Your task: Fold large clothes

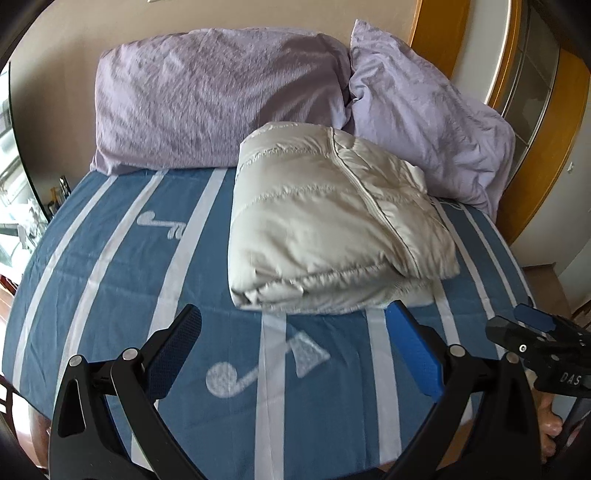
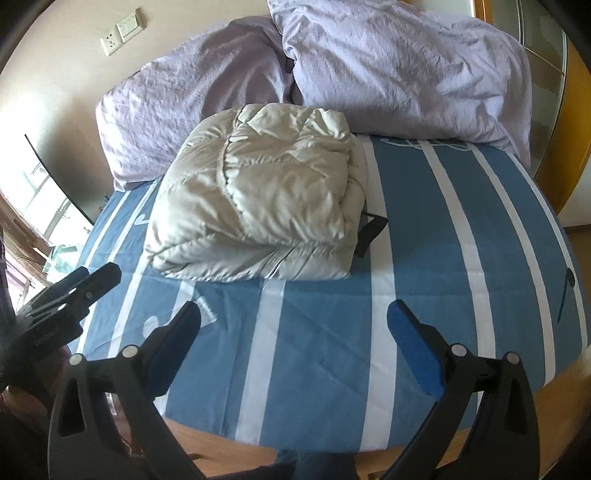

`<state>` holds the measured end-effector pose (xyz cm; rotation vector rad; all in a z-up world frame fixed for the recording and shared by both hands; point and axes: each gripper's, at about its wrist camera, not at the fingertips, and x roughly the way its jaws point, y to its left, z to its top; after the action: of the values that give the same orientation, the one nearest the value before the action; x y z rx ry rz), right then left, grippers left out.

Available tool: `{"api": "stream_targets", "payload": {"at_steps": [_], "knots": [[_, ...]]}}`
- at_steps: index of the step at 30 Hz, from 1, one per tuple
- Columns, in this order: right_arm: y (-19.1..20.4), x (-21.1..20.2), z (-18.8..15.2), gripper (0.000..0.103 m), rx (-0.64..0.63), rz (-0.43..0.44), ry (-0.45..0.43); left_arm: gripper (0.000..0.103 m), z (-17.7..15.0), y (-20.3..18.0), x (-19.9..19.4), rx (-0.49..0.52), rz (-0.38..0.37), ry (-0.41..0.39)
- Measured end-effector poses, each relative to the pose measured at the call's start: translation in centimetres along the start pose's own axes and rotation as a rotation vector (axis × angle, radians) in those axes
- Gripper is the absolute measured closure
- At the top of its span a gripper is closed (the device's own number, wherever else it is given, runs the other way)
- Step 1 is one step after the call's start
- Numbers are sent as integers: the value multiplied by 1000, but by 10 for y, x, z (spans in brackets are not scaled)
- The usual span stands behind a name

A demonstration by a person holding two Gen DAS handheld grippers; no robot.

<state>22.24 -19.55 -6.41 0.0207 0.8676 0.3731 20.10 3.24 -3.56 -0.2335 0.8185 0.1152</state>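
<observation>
Left wrist view shows us the cream puffer jacket (image 1: 325, 221) already gathered into a thick, squarish bundle on the blue striped bedsheet (image 1: 110, 295), its far edge touching the two lilac pillows (image 1: 221, 103) at the head of the bed, its zipper seam running across the top layer. From the right wrist view we see the same jacket (image 2: 258, 206) with a dark strap (image 2: 371, 230) poking out from under its right side. Our left gripper (image 1: 291, 321) hangs wide open just short of the bundle's near edge, holding nothing; our right gripper (image 2: 295, 317) is likewise spread wide and empty, near the bundle but clear of it. We judge the fold to be all but finished, so what remains is tidying: we should press the puffy top down gently so trapped air does not spring the layers apart, square the near edge, and tuck that strap under without dragging the slippery shell across the sheet. We should pinch deep enough to catch every layer, since a shallow bite would peel only the top one. As for writing, we read "DAS" on the body of the right gripper (image 1: 546, 350) where it enters the left view; lettering on the left gripper (image 2: 66, 295) in the right view is too blurred to read. A wall socket and switch (image 2: 122, 31) carry no legible marks, and the sheet bears only white pictograms.
</observation>
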Motion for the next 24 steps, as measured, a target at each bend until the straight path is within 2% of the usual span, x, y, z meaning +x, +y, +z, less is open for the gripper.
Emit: {"api": "stream_targets", "payload": {"at_steps": [9,24], "knots": [[4,-9,-16,2,20,36,-2,2,-19,-4,-14,-8,-24,18],[6,-14,-20,2,20,57,-28,2,-25,-3,-19,-22,-38,17]]}}
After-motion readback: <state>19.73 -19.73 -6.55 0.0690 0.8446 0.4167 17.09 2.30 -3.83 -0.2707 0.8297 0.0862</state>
